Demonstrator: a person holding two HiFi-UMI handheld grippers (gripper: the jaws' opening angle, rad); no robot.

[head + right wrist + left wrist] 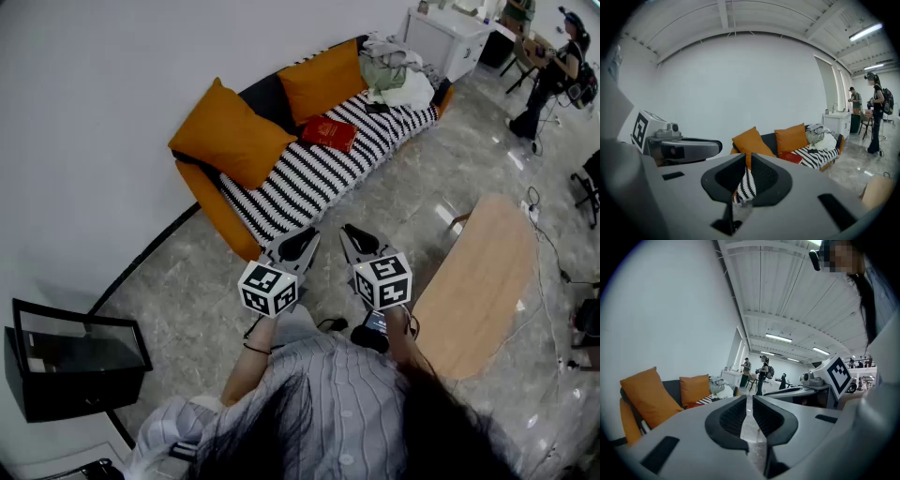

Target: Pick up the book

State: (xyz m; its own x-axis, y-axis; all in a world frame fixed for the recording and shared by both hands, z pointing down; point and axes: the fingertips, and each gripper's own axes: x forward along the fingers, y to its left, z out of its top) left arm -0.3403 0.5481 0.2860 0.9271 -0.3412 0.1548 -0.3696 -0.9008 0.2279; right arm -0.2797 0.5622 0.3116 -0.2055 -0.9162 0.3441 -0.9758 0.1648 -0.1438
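Fingers on both my left gripper and my right gripper are pressed together with nothing between them, and the two are held side by side over the floor just off the sofa's front edge. My book lies flat and untouched on the striped seat toward its back edge, just in front of one orange cushion, between a second cushion and the clothes heaped at the far end. I judge nothing of the pick-up is done yet: I have to close the gap, open a gripper and take hold.
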